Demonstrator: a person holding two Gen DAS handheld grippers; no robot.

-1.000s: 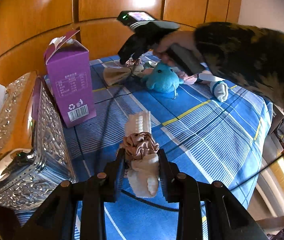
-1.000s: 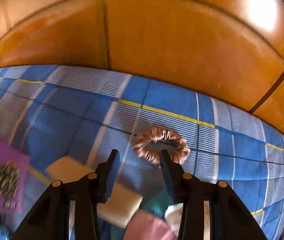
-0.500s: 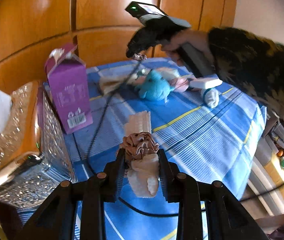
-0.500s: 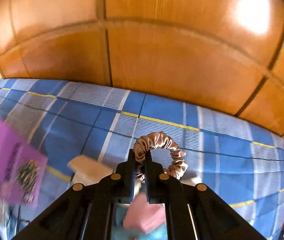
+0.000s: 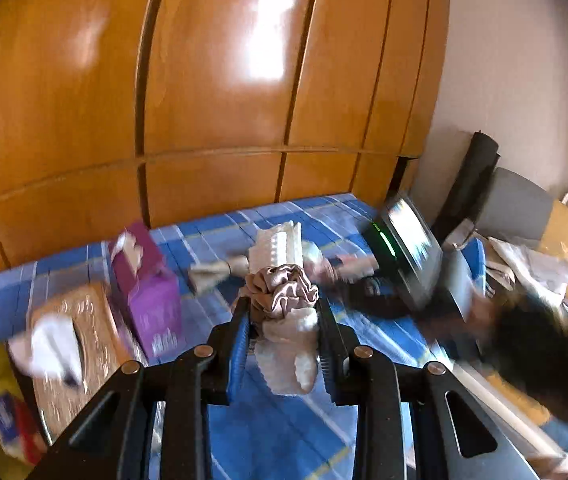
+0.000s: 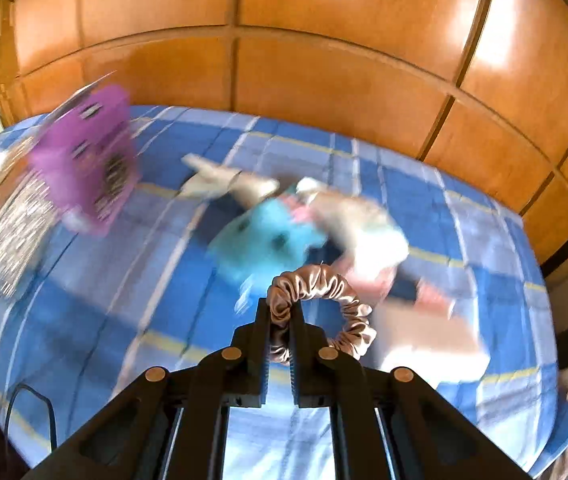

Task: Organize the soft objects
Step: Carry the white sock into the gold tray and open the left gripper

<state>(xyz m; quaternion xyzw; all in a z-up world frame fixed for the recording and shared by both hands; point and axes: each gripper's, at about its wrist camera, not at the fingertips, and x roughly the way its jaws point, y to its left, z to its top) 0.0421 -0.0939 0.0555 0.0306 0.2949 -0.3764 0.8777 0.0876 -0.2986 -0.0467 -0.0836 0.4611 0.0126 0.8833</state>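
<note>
We're mid-carry — R gripper (image 6: 280, 336) pinched tight on the tan scrunchie (image 6: 326, 304), L gripper (image 5: 284, 344) squeezing the white roll w/ scrunchie (image 5: 284, 312) — next we likely slip this one on too.

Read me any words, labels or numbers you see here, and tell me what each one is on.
Nothing can be read.
Purple carton: dark print and a white label patch, too blurred.
Blue-and-red pack: pale marks, too blurred.
Device screen: bright smear only.
</note>
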